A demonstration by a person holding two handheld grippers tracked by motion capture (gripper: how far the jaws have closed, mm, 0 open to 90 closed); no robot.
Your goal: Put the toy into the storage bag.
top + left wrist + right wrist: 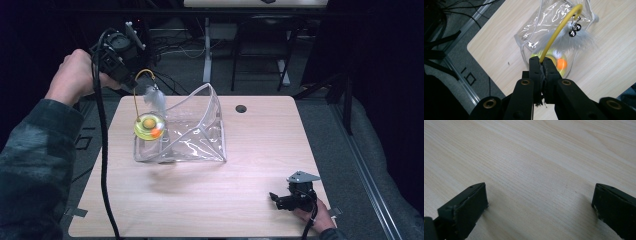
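Observation:
A cat toy hangs from my left gripper (pixel 131 82) (pixel 542 61), which is shut on the toy's curved yellow wire (pixel 564 22). The wire carries a grey feather (pixel 574 40) with small bells. Below it is a round yellow-green base (pixel 149 127) with an orange ball (pixel 561 64). The base is at the left end of a clear plastic bag (pixel 195 130) whose mouth stands open on the table; whether it touches the bag I cannot tell. At the table's front right, my right gripper (pixel 274 197) (pixel 539 197) lies open on the bare wood.
The light wooden table (pixel 250 150) has a dark cable hole (pixel 241 108) near its far edge. A black cable (pixel 102 150) trails from the left gripper along the table's left side. Desk legs and cables stand on the floor beyond the table.

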